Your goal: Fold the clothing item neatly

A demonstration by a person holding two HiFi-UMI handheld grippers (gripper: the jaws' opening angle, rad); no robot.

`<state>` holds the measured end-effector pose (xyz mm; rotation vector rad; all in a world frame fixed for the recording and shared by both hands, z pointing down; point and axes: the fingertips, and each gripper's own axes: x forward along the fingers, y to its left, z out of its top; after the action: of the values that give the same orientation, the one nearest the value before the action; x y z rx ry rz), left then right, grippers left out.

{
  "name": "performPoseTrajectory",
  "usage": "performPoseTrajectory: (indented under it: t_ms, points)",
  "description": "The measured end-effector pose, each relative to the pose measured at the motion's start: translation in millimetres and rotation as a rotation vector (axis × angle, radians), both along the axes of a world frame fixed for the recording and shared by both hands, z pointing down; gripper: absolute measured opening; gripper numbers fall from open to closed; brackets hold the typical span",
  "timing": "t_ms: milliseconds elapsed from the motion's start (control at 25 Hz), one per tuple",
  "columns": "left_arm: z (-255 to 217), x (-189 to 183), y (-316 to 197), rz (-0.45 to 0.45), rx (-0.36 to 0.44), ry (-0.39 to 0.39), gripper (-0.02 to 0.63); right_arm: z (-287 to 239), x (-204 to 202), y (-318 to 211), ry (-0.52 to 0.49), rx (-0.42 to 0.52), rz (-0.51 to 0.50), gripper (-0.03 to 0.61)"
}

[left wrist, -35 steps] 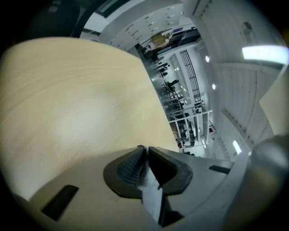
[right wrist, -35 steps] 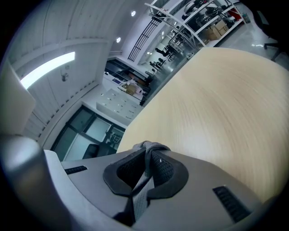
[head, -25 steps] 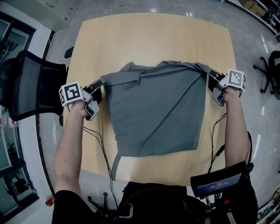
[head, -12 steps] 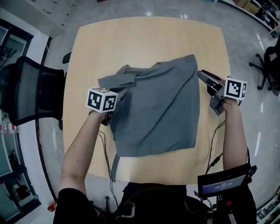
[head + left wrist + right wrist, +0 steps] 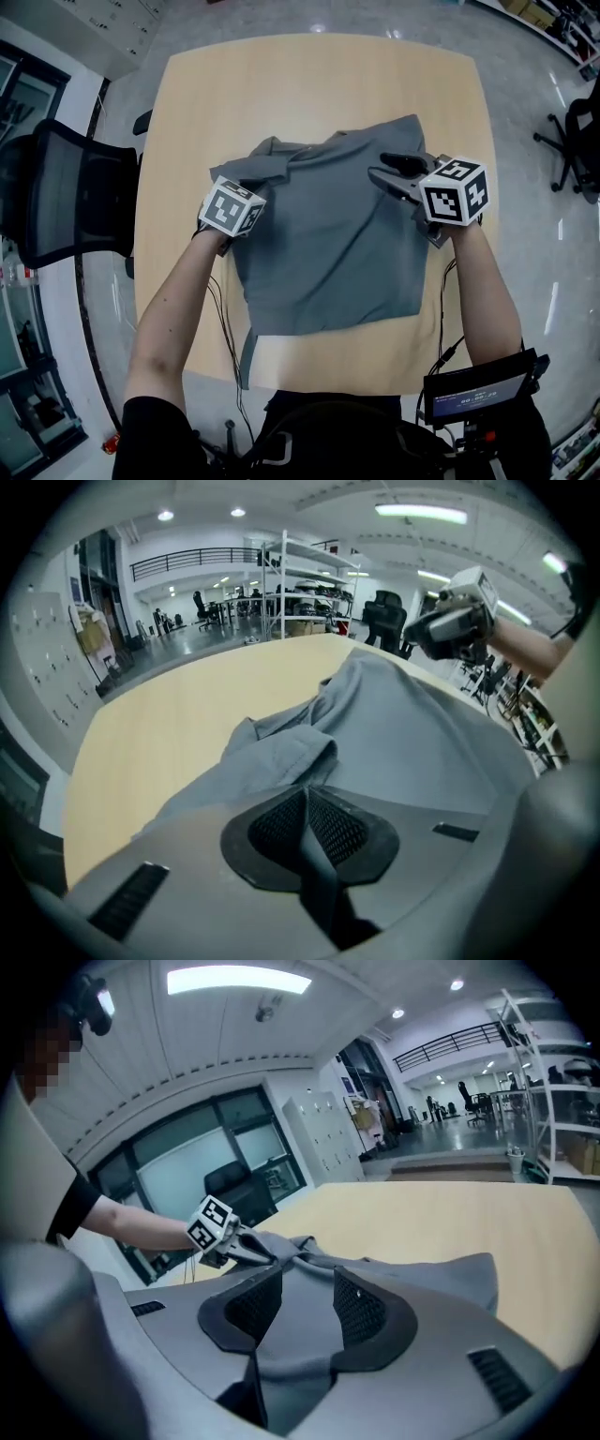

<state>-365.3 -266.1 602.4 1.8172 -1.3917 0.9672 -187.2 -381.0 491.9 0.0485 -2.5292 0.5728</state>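
Two tongs at work on the grey shirt (image 5: 328, 253), which lies across the middle of the bench (image 5: 319, 84). At the shirt's left edge the left tongs (image 5: 307, 803) pinch a fold near the collar. Over the shirt's right side the right tongs (image 5: 389, 169), which have just been opening, stand spread, with the cloth between them unpinched.

Grey shirt (image 5: 328, 244) spread on wooden table, sides folded inward, collar end rumpled
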Motion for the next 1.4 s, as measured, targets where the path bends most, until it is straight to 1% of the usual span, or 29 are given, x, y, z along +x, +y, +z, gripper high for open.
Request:
performPoseTrajectory:
  t_ms: [80, 160, 280, 400, 480, 560, 640, 680, 720, 800, 840, 920, 960, 1080, 1120, 1200, 1360, 1400]
  points:
    - [0, -9, -7, 0.002, 0.004, -0.036, 0.014, -4, -11, 11, -0.028, -0.03, -0.012, 0.17]
    - [-8, -22, -21, -0.011, 0.029, -0.047, 0.014, -7, -16, 16, -0.039, -0.041, -0.02, 0.17]
    - [-20, -49, -38, -0.063, 0.074, -0.065, 0.014, -6, -19, 16, -0.045, -0.046, -0.01, 0.17]
    - [-25, -73, -51, -0.12, 0.107, -0.054, 0.014, -5, -15, 15, -0.054, -0.057, 0.013, 0.17]
    - [-25, -83, -54, -0.118, 0.107, -0.039, 0.014, -5, -9, 17, -0.052, -0.058, 0.02, 0.17]
    - [-26, -95, -54, -0.132, 0.111, -0.058, 0.014, -4, -2, 19, -0.052, -0.059, 0.026, 0.17]
    - [-36, -104, -54, -0.169, 0.152, -0.062, 0.014, -3, 5, 18, -0.06, -0.061, 0.045, 0.17]
    - [-45, -103, -55, -0.177, 0.19, -0.047, 0.014, -3, 8, 16, -0.065, -0.062, 0.058, 0.17]
    - [-55, -96, -56, -0.163, 0.23, -0.024, 0.014, -3, 10, 16, -0.068, -0.062, 0.069, 0.17]
    - [-72, -71, -59, -0.089, 0.279, 0.012, 0.014, -5, 14, 16, -0.075, -0.061, 0.078, 0.17]
    - [-78, -60, -61, -0.057, 0.293, 0.016, 0.014, -7, 17, 16, -0.082, -0.059, 0.083, 0.17]
    - [-91, -41, -63, -0.032, 0.343, 0.031, 0.014, -12, 21, 14, -0.108, -0.046, 0.105, 0.17]
    - [-102, -34, -59, -0.04, 0.385, 0.062, 0.014, -15, 23, 14, -0.127, -0.036, 0.118, 0.17]
    - [-144, -17, -33, -0.102, 0.519, 0.194, 0.014, -37, 29, 17, -0.198, -0.004, 0.155, 0.17]
    - [-156, -15, -22, -0.122, 0.548, 0.211, 0.014, -48, 30, 18, -0.226, 0.012, 0.174, 0.17]
    - [-176, -19, -1, -0.163, 0.6, 0.214, 0.013, -68, 31, 19, -0.276, 0.051, 0.208, 0.17]
    - [-218, -19, 43, -0.238, 0.734, 0.245, 0.008, -95, 30, 30, -0.313, 0.133, 0.222, 0.164]
    - [-229, -14, 56, -0.242, 0.767, 0.25, 0.002, -104, 33, 36, -0.321, 0.145, 0.232, 0.128]
